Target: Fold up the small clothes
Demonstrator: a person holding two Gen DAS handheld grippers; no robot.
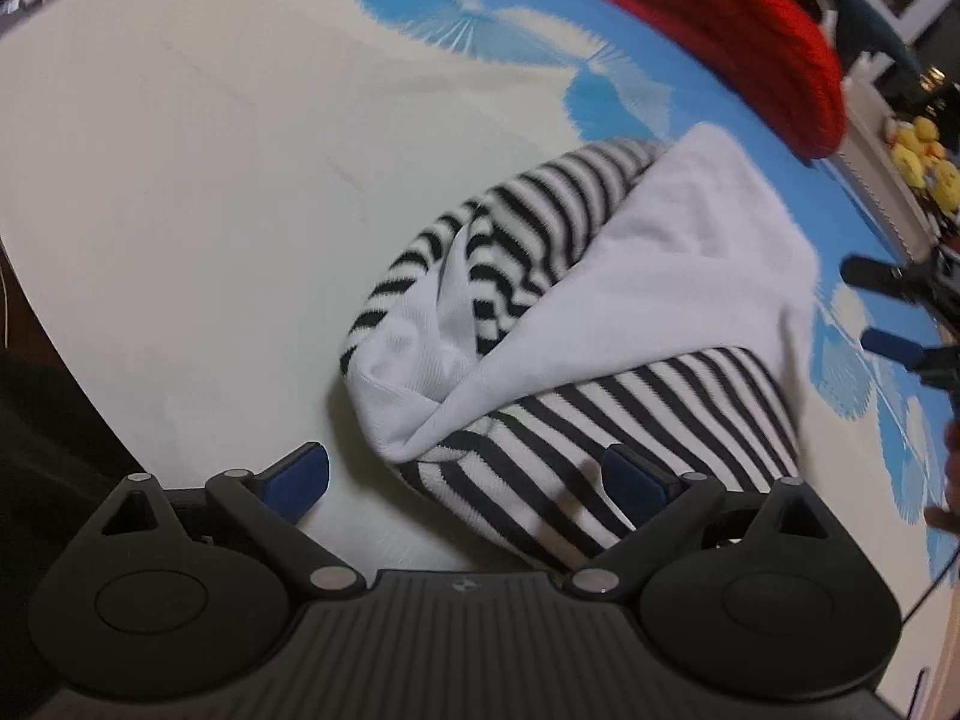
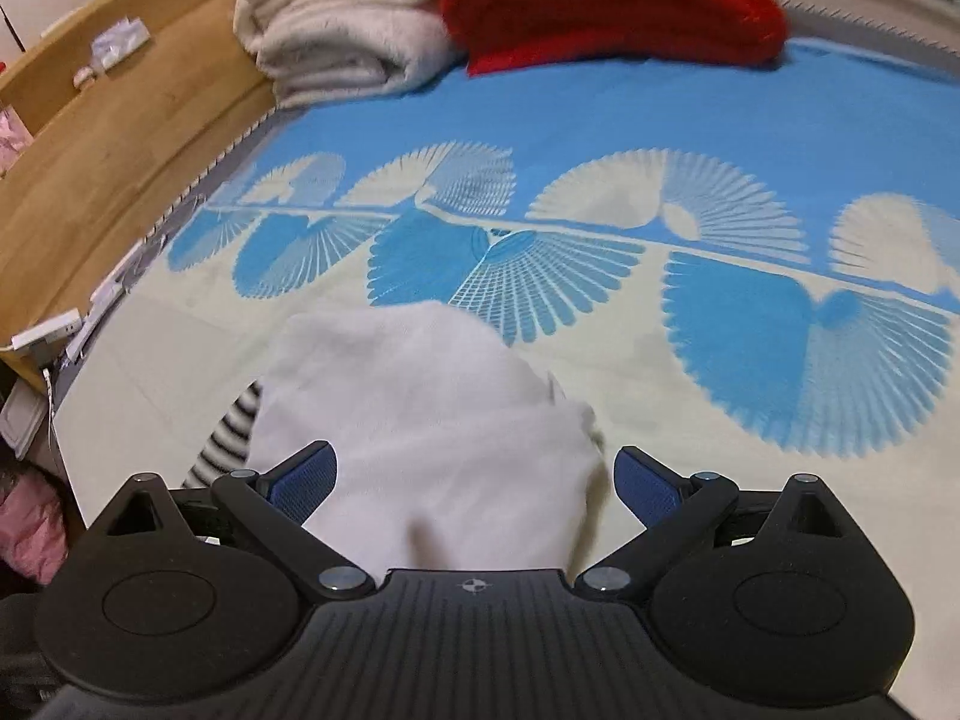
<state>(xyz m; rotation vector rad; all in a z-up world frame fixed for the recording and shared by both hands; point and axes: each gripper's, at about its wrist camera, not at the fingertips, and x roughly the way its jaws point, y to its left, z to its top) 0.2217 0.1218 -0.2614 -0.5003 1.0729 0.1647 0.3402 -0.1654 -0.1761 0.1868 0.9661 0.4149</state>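
Striped top [image 1: 600,420], soft knit w/ black-and-white bands and a plain white lining turned over it, lies crumpled in a rounded heap on the sheet [image 1: 180,210]. Sheet is smooth, cream w/ blue fan prints, blue toward the far side. My left gripper [image 1: 468,480] hangs over the top's near edge, jaws wide, nothing pinched; one blue ribbed pad sits above stripes, the other above bare sheet. My right gripper [image 2: 474,483] is also spread wide, white fabric between the fingers but not touching them. Fuzzy red knit [image 2: 612,0] and a folded cream blanket [image 2: 342,18] sit at the far edge, well apart. Wooden board [image 2: 120,120] runs along the bed's side. Yellow plush toys [image 1: 924,162] beyond.
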